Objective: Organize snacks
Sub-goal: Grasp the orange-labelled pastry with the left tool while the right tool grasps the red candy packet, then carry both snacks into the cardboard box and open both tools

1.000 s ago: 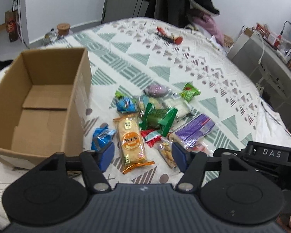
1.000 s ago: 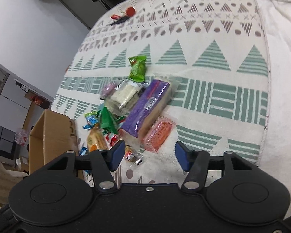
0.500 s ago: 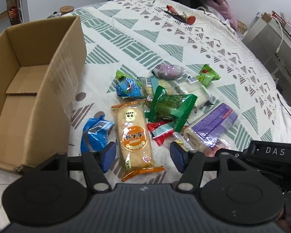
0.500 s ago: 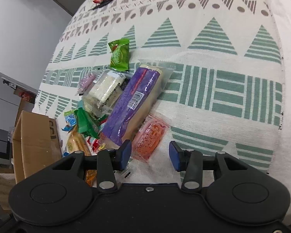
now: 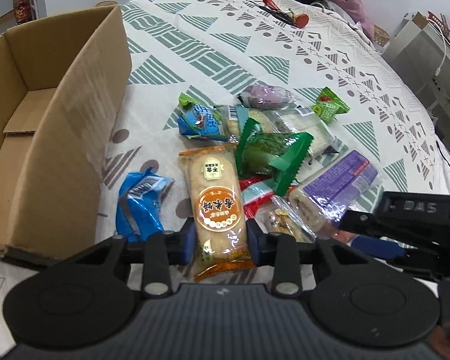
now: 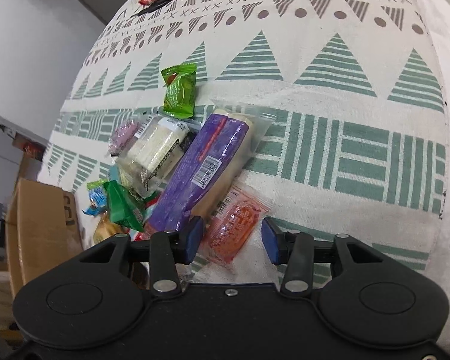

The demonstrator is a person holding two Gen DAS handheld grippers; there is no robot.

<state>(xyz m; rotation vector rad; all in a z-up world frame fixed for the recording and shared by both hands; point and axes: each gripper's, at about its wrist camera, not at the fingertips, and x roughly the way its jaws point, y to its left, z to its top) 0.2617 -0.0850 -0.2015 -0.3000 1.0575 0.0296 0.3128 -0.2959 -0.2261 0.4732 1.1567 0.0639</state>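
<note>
Your left gripper (image 5: 220, 241) had just closed onto the orange rice-cracker pack (image 5: 216, 207), beside the cardboard box (image 5: 72, 138); your right gripper (image 6: 229, 241) stood apart around the red packet (image 6: 235, 228), bare cloth (image 6: 360, 162) beyond.

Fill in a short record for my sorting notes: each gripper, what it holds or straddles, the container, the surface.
left gripper: jaws just closed, pads pressing the orange rice-cracker pack
right gripper: open, straddling the red-orange packet without gripping
container: cardboard box, open, no snacks visible inside
surface: patterned cloth, snacks piled loosely beside the box
</note>
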